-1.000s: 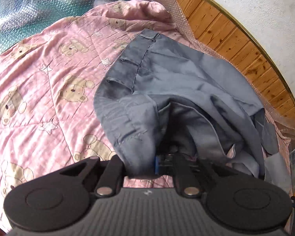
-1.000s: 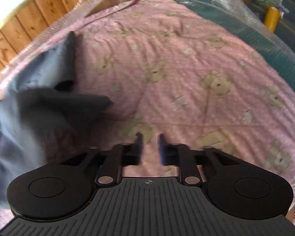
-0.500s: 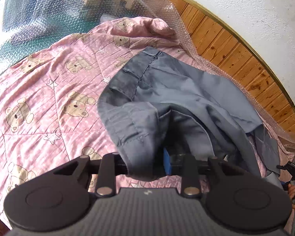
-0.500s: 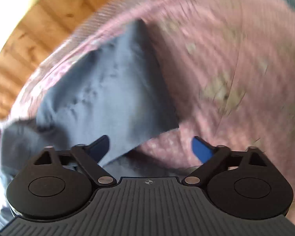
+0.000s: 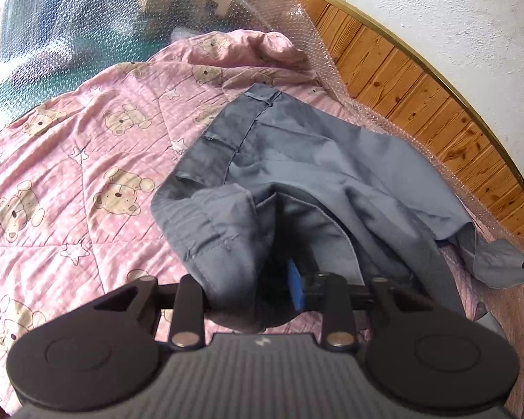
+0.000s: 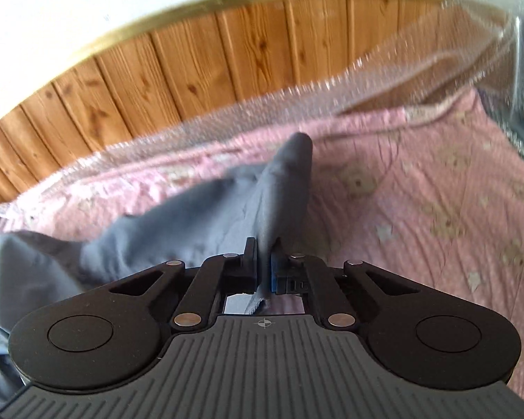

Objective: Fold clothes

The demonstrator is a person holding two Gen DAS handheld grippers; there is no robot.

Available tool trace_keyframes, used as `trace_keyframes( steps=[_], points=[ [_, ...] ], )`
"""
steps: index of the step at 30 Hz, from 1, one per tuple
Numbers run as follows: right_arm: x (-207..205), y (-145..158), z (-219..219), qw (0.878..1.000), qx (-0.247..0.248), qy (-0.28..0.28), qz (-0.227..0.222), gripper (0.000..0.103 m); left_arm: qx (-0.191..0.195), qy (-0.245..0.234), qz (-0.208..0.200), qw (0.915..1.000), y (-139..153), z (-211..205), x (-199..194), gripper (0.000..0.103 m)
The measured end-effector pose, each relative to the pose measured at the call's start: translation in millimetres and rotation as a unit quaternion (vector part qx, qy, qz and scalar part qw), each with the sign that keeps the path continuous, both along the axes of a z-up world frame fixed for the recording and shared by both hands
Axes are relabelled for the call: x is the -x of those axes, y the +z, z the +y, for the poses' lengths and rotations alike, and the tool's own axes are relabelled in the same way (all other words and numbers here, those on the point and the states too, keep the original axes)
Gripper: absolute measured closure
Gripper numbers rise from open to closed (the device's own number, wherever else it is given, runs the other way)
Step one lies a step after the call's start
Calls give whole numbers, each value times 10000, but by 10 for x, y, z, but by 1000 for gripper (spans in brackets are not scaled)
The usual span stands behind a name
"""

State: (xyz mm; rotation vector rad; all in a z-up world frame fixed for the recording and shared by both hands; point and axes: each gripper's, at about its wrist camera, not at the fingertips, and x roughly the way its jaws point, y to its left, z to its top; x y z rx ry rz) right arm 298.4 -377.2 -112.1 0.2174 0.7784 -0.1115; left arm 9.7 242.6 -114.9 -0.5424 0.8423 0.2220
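1. Evidently both hands now have cloth, so the step in hand is the pick-up before the first fold: the grey trousers (image 5: pixel 318 174) lie crumpled on the pink bear-print quilt (image 5: pixel 70 181), close to the wooden wall panelling (image 5: pixel 419 97), with bubble wrap (image 5: pixel 297 21) along that edge.
2. Left gripper (image 5: pixel 255 286): its jaws pinch a thick bunched fold at the near end of the garment, and cloth drapes over the left finger so only the blue pad (image 5: pixel 294 288) shows.
3. Right gripper (image 6: pixel 263 265): its jaws are pressed together on a thin edge of grey cloth that rises from them toward 12 o'clock in the right wrist view. This looks like a leg end, though blur keeps me from being sure.
4. Orientation, in the left wrist view: the waistband with its belt loops (image 5: pixel 262 99) sits toward 12 o'clock; a loose leg end trails off toward 3 o'clock. My reading is that the long axis runs roughly from 11 to 4 o'clock, bent by the bunching.
5. Next, I judge, the two grips should draw apart to pull the cloth taut and flat along that axis before any fold; uneven tension could leave twists in the legs.
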Motion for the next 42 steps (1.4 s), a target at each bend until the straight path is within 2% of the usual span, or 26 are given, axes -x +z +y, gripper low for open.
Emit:
trace_keyframes(
  steps=[5,7,9,10,11,13,15,16,17,19,20,21,22,23,26,29,32,33,34,35,36,38,40,42],
  points=[
    [-64,798,-116,9957,48,-317,-869,101,-37,-36,-181,9998,57,13,-3,74],
    [-372,981,-156,9939,216,-519,-946,101,-122,-71,-37,9999,10,4,-21,74],
    [-845,919,-116,9932,615,-667,-723,101,-234,-120,145,9995,-26,-6,-23,74],
    [-1073,767,-132,9938,732,-725,-419,96,-305,-168,218,9992,-13,-6,-5,74],
    [-1294,607,-153,9934,828,-782,-100,79,-369,-236,247,9987,20,-7,26,74],
    [-1408,365,-293,9954,170,-911,245,65,-437,-433,229,9978,136,-14,151,75],
    [-1190,253,-334,9952,-400,-887,-138,38,-368,-584,228,9974,253,4,305,70],
    [-1055,188,-325,9944,-567,-845,-294,18,-235,-638,205,9975,307,41,377,66],
    [-924,85,-314,9950,-596,-773,-207,13,-107,-689,162,9974,370,89,445,65],
    [-664,-131,-292,9961,-618,-621,30,14,-23,-637,5,9980,522,211,535,63],
    [-534,-238,-281,9964,-629,-545,148,14,-9,-530,-133,9985,595,298,507,58],
    [-379,-294,-305,9958,-689,-541,249,14,-23,-409,-264,9988,641,390,412,52],
    [-221,-344,-333,9950,-755,-546,348,14,-36,-287,-395,9988,687,482,316,40],
    [-55,-352,-371,9942,-806,-604,373,14,-50,-166,-526,9985,733,574,221,33],
    [341,-316,-357,9934,-757,-745,424,11,-162,-199,-536,9982,583,808,-425,22],
    [672,-276,-296,9917,-740,-878,579,11,-191,-334,-355,9986,104,958,-1320,22],
    [904,-201,-219,9911,-727,-845,725,11,269,-430,-178,9986,-357,1034,-2077,22],
    [988,-163,-195,9916,-645,-831,758,11,470,-525,-58,9975,-476,1006,-2271,23],
    [1078,-125,-170,9919,-557,-821,789,9,667,-662,96,9955,-586,968,-2449,31],
    [1179,-96,-149,9924,-469,-793,819,7,854,-869,305,9921,-683,916,-2602,67],
    [1279,-82,-140,9925,-366,-801,847,7,885,-1056,428,9895,-736,857,-2726,100],
    [1510,-93,-162,9905,-217,-992,925,6,559,-1106,39,9923,-607,803,-2801,103],
    [1754,-130,-218,9867,-226,-1250,1012,5,613,-383,-503,9961,-439,1005,-2723,103],
    [1957,-147,-230,9831,-286,-1472,1048,5,550,-17,-715,9959,-326,1197,-2588,103]
  ],
)
